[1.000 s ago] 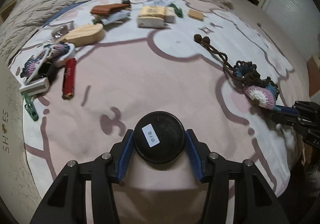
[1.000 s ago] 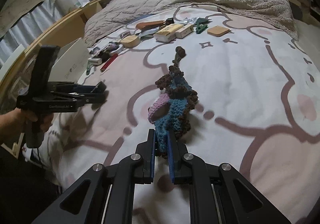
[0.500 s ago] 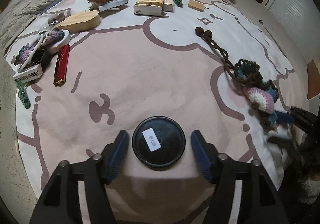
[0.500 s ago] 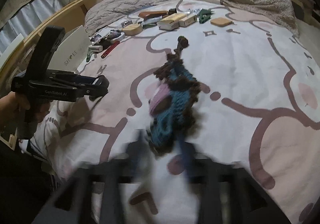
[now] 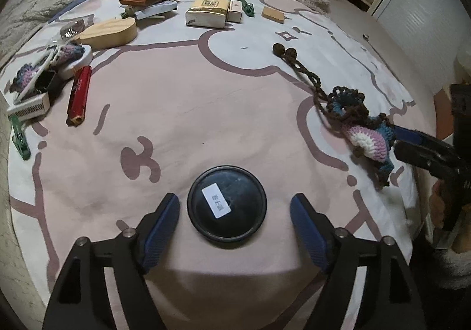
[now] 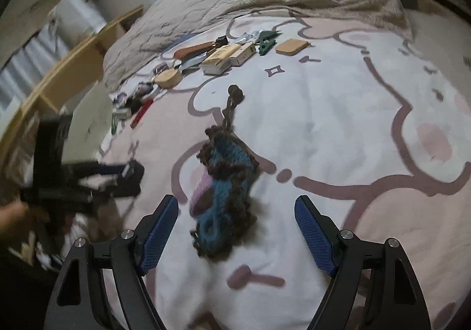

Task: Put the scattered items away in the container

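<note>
- On the bed (image 5: pixel 206 112), nothing appears tidied yet: items lie scattered across the pink-and-white cover, and no container shows clearly in either view.
- Along the far edge sit a wooden case (image 5: pixel 107 33), a red tube (image 5: pixel 79 95), a tissue pack (image 5: pixel 207 11), a small box (image 5: pixel 235 10) and a tan pad (image 5: pixel 273 14), all well apart from both grippers.
- Left gripper (image 5: pixel 234 212) stands wide open, its blue pads flanking a black disc (image 5: pixel 227 208) that rests flat on the cover; neither pad touches it.
- Right gripper (image 6: pixel 236 228) is also spread wide, empty, with a crochet toy (image 6: pixel 225 197) lying loose on the cover between and just ahead of its fingers.
- From the left view the toy (image 5: pixel 360 131) trails a brown cord toward the bed's middle, with the right gripper's tip just beside its near end.
- Judged from this, both pieces remain to be picked up and carried off, along with the whole far row; the job looks barely begun.
</note>
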The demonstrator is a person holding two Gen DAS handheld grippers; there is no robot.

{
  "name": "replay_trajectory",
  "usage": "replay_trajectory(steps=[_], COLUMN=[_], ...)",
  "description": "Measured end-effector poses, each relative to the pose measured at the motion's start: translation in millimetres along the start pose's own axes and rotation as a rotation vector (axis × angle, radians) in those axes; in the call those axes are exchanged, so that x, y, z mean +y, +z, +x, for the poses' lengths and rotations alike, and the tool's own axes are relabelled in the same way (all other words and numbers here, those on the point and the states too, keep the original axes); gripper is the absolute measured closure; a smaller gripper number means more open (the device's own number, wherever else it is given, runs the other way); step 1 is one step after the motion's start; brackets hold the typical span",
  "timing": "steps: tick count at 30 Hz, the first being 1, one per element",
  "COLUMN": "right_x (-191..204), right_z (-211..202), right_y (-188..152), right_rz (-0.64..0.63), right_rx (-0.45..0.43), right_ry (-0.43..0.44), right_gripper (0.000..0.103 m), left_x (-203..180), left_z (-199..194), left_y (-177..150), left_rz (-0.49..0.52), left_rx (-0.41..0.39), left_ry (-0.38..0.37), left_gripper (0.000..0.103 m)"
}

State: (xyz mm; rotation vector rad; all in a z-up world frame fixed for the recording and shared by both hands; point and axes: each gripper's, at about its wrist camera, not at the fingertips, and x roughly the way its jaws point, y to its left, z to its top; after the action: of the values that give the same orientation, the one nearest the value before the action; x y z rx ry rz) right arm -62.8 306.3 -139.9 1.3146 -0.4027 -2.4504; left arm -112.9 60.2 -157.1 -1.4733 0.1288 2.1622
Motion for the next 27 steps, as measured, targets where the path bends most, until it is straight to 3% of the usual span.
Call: replay_trajectory(steps=[4,11,14,18,22,27], right_x=[3.5,8.0,9.5,20.0,26.5,29.4], right_z=[14.7,32.0,32.0,28.2,25.7,20.6], right_y=[5.9,7.4,5.1,2.0,0.2,1.7], right_rz=[0.050,0.063,0.059,0.002,-0.024,-0.034], right_rx=[0.015,0.009,-0.004,-0.026,-0.050,-0.078], right_ry=[0.034,-0.008,-0.003,-0.039,-0.064,-0.067], right_gripper=[0.023,0.059,0.065,0.068,0.071,0.072], left_x=[-1.1,10.6,13.3,6.9,3.7,6.4], left_z=[0.7,-2.1,-2.6,0.0,1.2,-0.3], left_y=[-2.4,-1.0,-0.4,-0.2,-1.6,-2.8], left_rz=[0.008,-0.097,-0.124,-0.084,-0.030,-0.018], left_rx=[-0.009,-0.022,-0.032,-0.028,-0.036,-0.036], left_ry=[0.009,-0.036,-0.039,0.006,0.052,0.043], left_gripper=[0.024,0.024,0.024,0.030,0.054,0.054])
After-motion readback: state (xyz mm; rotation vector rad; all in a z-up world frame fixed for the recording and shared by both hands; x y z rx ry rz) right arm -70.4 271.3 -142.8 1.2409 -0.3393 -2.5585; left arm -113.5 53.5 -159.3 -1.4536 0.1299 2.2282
